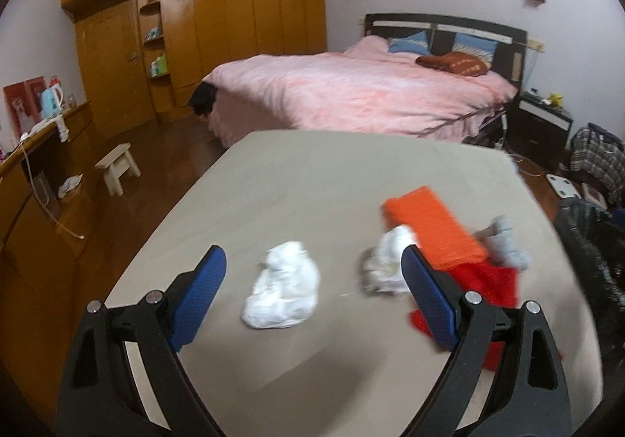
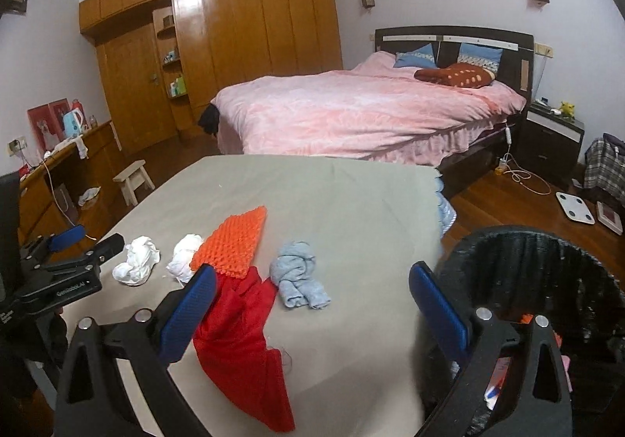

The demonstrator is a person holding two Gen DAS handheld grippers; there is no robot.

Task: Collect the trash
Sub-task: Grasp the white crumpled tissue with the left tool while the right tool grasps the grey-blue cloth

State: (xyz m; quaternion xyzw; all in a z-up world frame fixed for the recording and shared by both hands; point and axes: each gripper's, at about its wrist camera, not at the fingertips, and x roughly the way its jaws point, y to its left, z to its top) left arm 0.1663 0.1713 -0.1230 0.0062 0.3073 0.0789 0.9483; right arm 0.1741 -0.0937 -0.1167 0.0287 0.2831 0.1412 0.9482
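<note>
- The left gripper [image 1: 312, 277] points forward and tilts down over the grey-covered table [image 1: 312, 163], its blue-padded jaws spread wide with nothing between the pads.
- Just ahead of it, framed between its fingers, a crumpled white paper wad [image 1: 283, 286] lies on the cloth, apart from both pads.
- A second white wad [image 1: 384, 261] sits close to the inner side of that gripper's right-hand finger; the blur makes it unclear whether the two touch.
- The right gripper [image 2: 312, 300] likewise slopes down toward the table, jaws wide apart and empty.
- Its left-hand finger hangs over a red cloth [image 2: 242, 339], and its right-hand finger stands in front of the black trash bin [image 2: 547, 261] at the table's right edge.
- From the right wrist view, the left gripper [image 2: 84, 238] shows at the far left, low over the table's near-left corner, pointing toward the two wads [image 2: 136, 259].
- An orange bumpy mat [image 2: 234, 238] overlaps the red cloth's upper end, and the second wad touches the mat's left edge.
- A rolled grey-blue towel [image 2: 299, 277] lies just right of the red cloth.
</note>
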